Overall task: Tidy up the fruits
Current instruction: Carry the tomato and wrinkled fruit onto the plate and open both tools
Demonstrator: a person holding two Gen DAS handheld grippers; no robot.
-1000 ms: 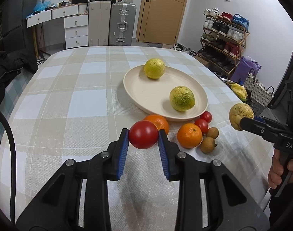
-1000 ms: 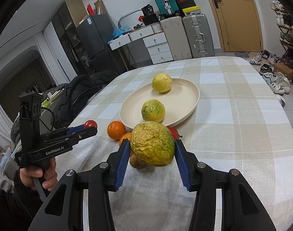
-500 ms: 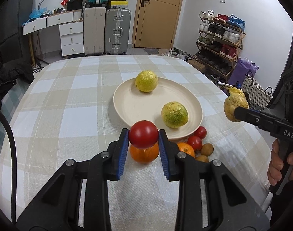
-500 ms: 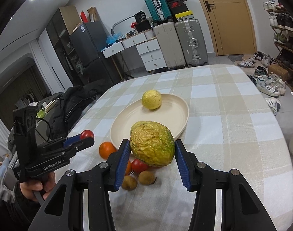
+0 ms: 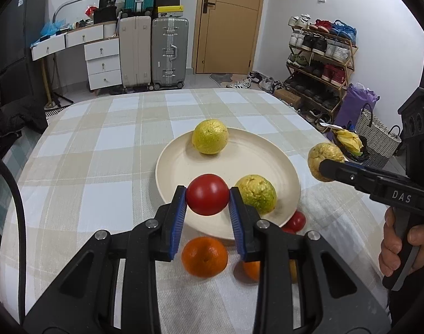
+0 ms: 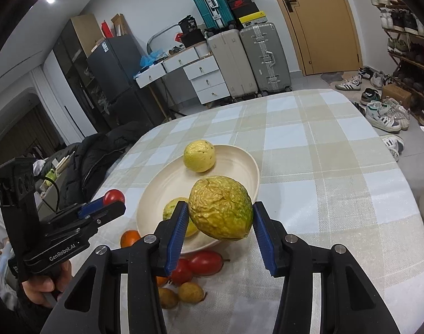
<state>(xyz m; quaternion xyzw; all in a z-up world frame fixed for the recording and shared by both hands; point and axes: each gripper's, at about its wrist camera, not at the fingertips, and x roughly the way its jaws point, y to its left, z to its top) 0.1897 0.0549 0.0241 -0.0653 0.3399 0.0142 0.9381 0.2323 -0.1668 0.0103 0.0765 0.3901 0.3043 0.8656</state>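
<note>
Round red tomato [image 5: 207,194] pinched tight btwn blue pads of left gripper [image 5: 207,199], up in the air over near edge of round cream plate [image 5: 181,167]. Wrinkly yellow-green fruit [image 6: 221,207] squeezed btwn pads of right gripper [image 6: 221,217], also held up above plate, near side. On plate: smooth yellow fruit [image 5: 210,136] at far side, bumpy yellow-green fruit [image 5: 257,197] at near side. On checked tablecloth [image 5: 100,150] just by plate: orange mandarin [image 5: 204,256], 2 more red tomatoes [image 6: 205,262], 2 small brown fruits [image 6: 190,292].
</note>
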